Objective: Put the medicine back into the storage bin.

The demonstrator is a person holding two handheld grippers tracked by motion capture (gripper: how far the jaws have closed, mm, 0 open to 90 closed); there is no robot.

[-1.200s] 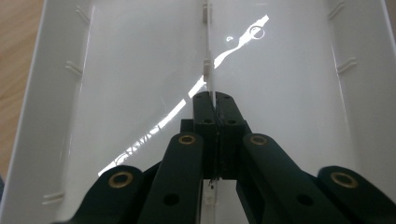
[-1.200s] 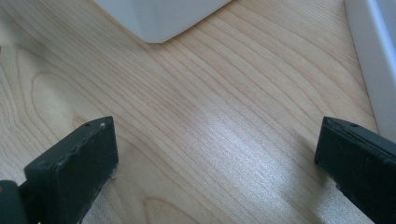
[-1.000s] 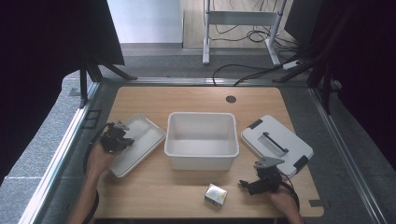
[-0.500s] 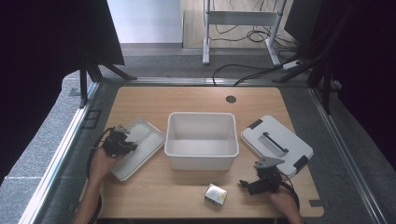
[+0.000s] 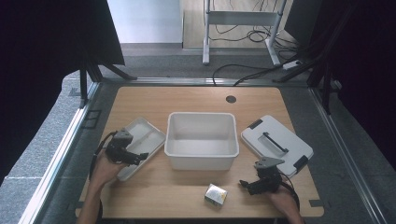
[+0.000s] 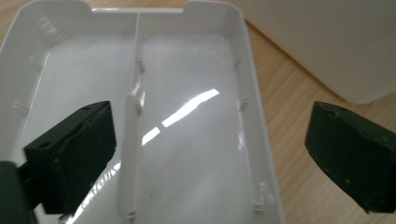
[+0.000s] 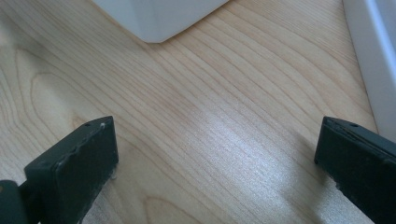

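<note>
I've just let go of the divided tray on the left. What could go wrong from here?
1. The left gripper hangs open low over the divided tray, one jaw near its centre rib; sweeping sideways could catch the rim and drag the tray.
2. The tray sits close beside the white bin, so a nudge could knock them together.
3. The right gripper is open beside the small foil box; a careless approach may push it away.

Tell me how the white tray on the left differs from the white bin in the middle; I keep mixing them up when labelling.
The tray is shallow, while the bin is deep with tall walls. The tray has a rib splitting it into two compartments; the bin is one open space. The tray lies skewed to the table edge; the bin sits square. Both are white plastic and empty.
</note>
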